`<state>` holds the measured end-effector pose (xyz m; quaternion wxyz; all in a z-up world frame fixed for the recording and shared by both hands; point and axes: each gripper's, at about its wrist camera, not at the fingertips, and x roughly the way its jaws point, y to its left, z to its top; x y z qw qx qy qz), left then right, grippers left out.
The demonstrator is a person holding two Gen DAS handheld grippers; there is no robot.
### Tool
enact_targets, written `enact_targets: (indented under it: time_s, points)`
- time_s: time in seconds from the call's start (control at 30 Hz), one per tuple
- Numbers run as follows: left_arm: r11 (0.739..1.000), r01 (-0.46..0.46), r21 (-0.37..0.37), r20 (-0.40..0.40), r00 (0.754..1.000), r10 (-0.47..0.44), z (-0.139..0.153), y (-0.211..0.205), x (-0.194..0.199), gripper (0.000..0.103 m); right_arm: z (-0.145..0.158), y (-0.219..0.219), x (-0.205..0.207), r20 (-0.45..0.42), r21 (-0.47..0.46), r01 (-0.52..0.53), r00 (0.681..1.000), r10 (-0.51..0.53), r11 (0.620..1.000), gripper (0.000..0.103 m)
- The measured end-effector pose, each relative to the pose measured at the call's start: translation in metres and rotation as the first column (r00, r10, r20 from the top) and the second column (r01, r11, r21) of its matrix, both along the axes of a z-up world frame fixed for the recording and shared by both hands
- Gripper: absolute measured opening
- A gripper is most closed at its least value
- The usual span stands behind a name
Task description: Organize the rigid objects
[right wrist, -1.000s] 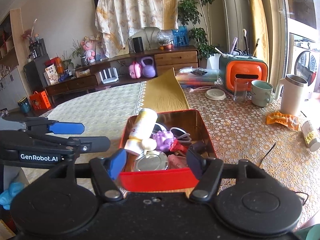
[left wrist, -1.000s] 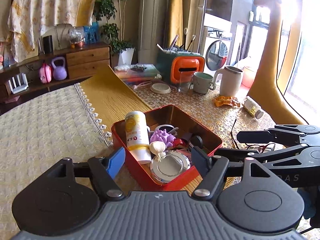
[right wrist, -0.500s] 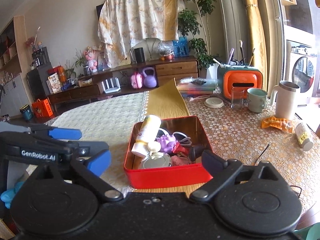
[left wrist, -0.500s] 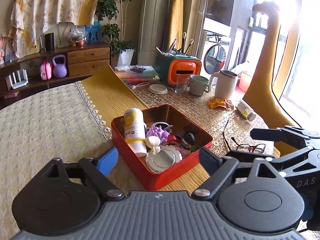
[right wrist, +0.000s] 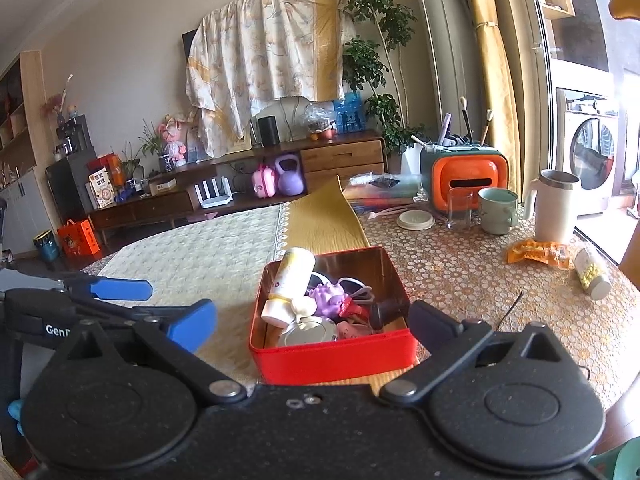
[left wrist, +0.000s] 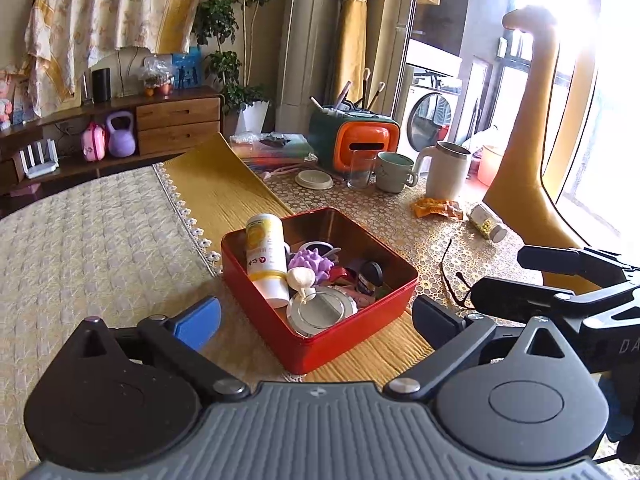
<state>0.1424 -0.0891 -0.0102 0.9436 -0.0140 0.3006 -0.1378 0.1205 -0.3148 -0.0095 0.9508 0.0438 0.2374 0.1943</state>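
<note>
Sunlit living-room table [left wrist: 100,240] under quilted cloth: at 9 o'clock the left gripper [left wrist: 316,318] hangs with jaws spread wide and empty. At centre, the red tin [right wrist: 332,356] corrals a yellow bottle [right wrist: 290,280], purple spiky toy [right wrist: 330,298] and round mirror [left wrist: 322,310], apparently gathered for tidiness. At 3 o'clock the right gripper [right wrist: 312,320] is likewise released, holding nothing.

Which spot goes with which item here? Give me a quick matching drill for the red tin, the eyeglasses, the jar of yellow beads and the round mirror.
Things:
1. red tin
2. eyeglasses
3. jar of yellow beads
4. round mirror

Places:
A. on its side, next to the orange snack packet
B. inside the tin, at its near corner
C. on the yellow runner
D. on the lace cloth, right of the tin

Pairs: 1-C, 2-D, 3-A, 4-B
</note>
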Motion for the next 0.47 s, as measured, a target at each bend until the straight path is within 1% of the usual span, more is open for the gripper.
enact_targets:
  time_s: [0.1, 0.27, 0.47]
  points:
    - [1.0, -0.015, 0.011, 0.017, 1.0, 0.015, 0.001, 0.0001, -0.0035, 0.103, -0.001, -0.0015, -0.0018, -0.011, 0.014, 0.008, 1.0, -0.008, 1.0, 0.103]
    - [0.999, -0.027, 0.019, 0.019, 0.999, 0.027, 0.001, 0.0007, -0.0041, 0.103, -0.0044, -0.0018, -0.0056, -0.023, 0.018, 0.013, 1.0, -0.013, 1.0, 0.103]
    - [1.0, -0.021, 0.009, -0.008, 1.0, 0.021, -0.0003, 0.0028, -0.0036, 0.103, -0.0039, 0.0003, -0.0085, -0.031, 0.017, 0.014, 0.999, -0.013, 1.0, 0.103]
